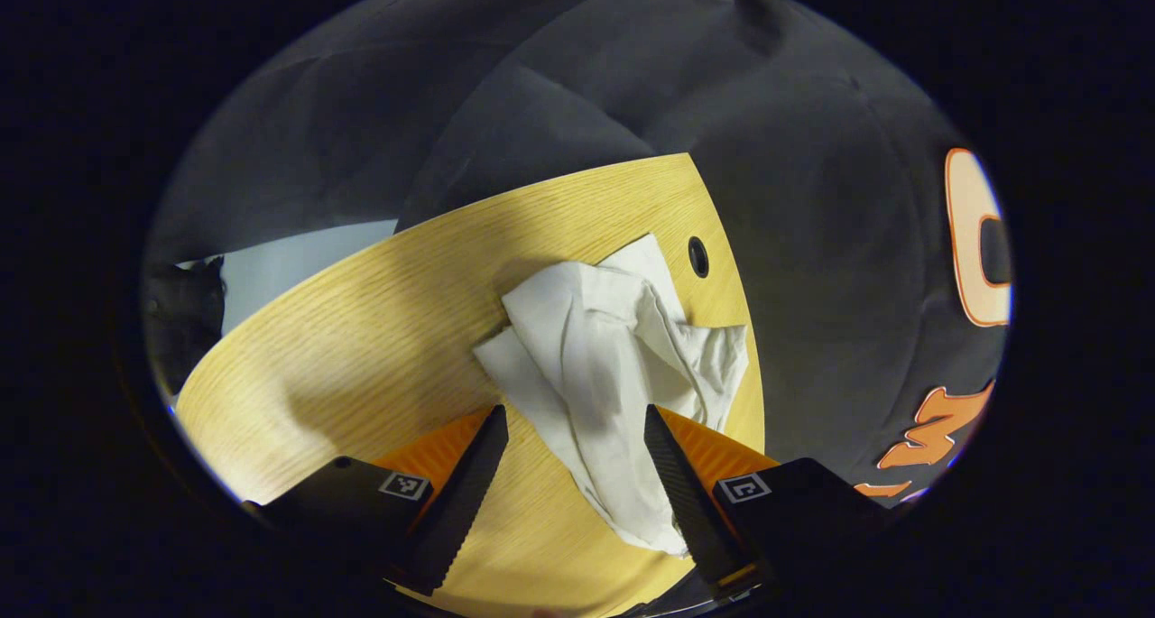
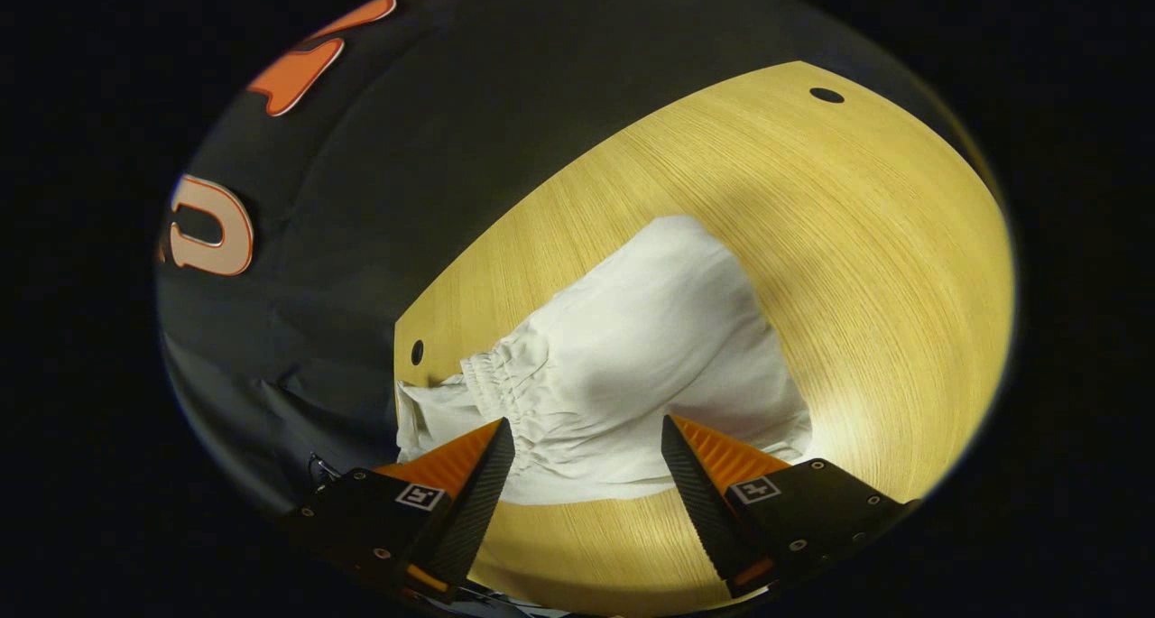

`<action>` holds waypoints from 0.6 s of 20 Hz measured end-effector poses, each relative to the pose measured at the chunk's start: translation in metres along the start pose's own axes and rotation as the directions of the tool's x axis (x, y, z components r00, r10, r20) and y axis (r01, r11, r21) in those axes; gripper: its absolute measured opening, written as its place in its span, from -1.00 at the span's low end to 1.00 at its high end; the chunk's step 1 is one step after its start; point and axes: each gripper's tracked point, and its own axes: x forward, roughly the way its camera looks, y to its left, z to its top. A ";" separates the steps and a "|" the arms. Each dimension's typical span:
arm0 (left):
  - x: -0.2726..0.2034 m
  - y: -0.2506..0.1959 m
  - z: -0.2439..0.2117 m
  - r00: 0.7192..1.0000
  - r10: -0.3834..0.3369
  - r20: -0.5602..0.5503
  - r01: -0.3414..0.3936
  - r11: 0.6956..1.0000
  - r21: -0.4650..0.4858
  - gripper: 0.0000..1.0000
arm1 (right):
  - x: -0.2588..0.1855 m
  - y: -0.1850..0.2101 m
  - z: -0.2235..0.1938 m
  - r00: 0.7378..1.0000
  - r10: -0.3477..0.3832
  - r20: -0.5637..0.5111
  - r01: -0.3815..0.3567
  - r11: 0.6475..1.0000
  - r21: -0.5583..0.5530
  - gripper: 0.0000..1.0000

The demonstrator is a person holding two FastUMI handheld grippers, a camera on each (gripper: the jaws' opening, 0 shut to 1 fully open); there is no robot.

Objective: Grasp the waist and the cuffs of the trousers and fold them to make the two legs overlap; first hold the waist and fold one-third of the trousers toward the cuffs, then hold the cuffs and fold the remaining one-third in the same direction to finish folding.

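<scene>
White trousers (image 1: 605,365) lie crumpled on a light wooden table (image 1: 361,329). In the left gripper view a rumpled leg end runs down between my left gripper's (image 1: 576,412) spread fingers, and the gripper stands open just above the cloth. In the right gripper view the trousers (image 2: 650,347) show their gathered elastic waist (image 2: 501,379) at the left, near the table's edge. My right gripper (image 2: 588,424) hangs open over the waist part, fingers apart on either side of the cloth, not pressing on it.
The table has a small round hole (image 1: 698,256) by its edge near the cloth, and the right gripper view shows a hole (image 2: 417,352) beside the waist and another hole (image 2: 826,95) far off. Black booth cloth hangs close behind the table edge.
</scene>
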 end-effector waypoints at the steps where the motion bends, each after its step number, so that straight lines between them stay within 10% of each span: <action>1: 0.005 -0.004 0.002 1.000 -0.008 0.000 0.008 1.000 -0.015 1.00 | 0.001 -0.002 0.001 1.000 -0.002 -0.001 0.002 1.000 0.005 0.97; 7: 0.032 -0.011 0.011 1.000 -0.015 -0.002 0.015 1.000 -0.021 0.94 | -0.001 -0.005 0.006 1.000 0.008 -0.007 -0.008 0.999 0.038 0.97; 10: 0.049 -0.004 0.013 1.000 0.013 -0.014 -0.014 0.999 -0.030 -0.33 | -0.005 -0.005 0.009 1.000 0.013 -0.003 -0.013 0.999 0.042 0.97; 12: 0.043 -0.004 0.019 1.000 0.015 -0.012 -0.015 0.999 -0.039 -0.72 | -0.006 -0.006 0.010 1.000 0.011 -0.002 -0.011 0.999 0.038 0.97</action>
